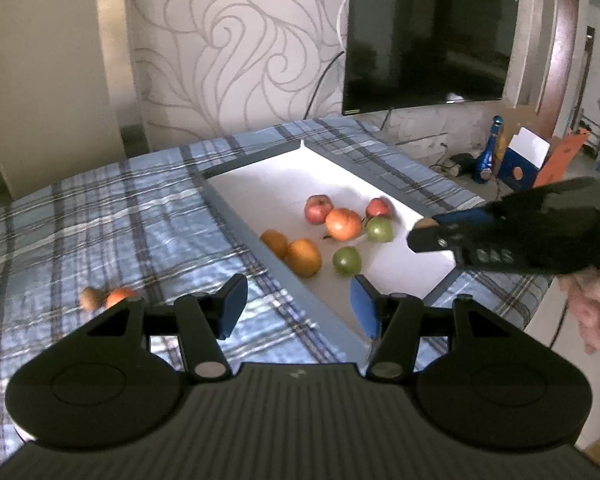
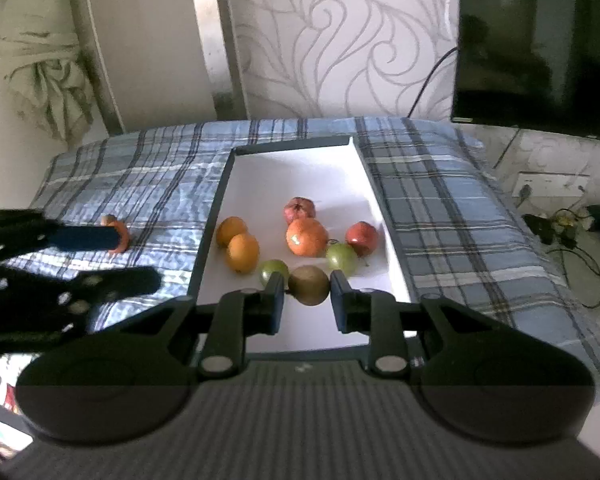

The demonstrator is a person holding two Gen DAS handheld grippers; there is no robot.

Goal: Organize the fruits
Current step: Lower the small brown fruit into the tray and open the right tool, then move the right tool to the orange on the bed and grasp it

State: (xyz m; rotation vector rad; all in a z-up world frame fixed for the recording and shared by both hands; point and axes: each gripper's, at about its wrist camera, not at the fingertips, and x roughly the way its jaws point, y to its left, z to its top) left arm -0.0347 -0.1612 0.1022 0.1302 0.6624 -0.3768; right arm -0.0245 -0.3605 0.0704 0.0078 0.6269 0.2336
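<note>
Nearest the right wrist camera, the right gripper (image 2: pixel 307 307) is closed on a brown-green fruit (image 2: pixel 309 285), a pad pressing each side of it, above the near end of the white tray (image 2: pixel 374 184). That held fruit cannot be made out in the left wrist view, where the right gripper (image 1: pixel 422 236) shows only as a dark blurred shape reaching in over the tray's (image 1: pixel 236 216) right edge, with a hand (image 1: pixel 592 304) behind it.

Nearest the left wrist camera, the left gripper (image 1: pixel 300 307) stands about half open with nothing between its pads, hanging over the tray's near left rim. From the right wrist view the left gripper (image 2: pixel 138 258) appears over the bed's left side, its blue finger crossing in front of an orange fruit (image 2: pixel 118 236) on the plaid cover (image 2: pixel 440 208). The left view shows this orange fruit (image 1: pixel 118 297) touching a small brown fruit (image 1: pixel 91 298), both outside the tray; the brown one is hidden in the right view.

Inside the tray, toward its middle, lie two green fruits (image 2: pixel 274 273), two oranges (image 2: pixel 242 253) against the left wall, a large orange-red fruit (image 2: pixel 306 237) and two reddish ones (image 2: pixel 362 238) just beyond. The tray's far half is bare white.

Beyond the bed's far edge are a swirl-patterned wall (image 2: pixel 340 40) and a dark television (image 1: pixel 428 32). Only the left view shows a blue bottle (image 1: pixel 490 152) and boxes on the floor; only the right shows a tied curtain (image 2: pixel 44 56).
</note>
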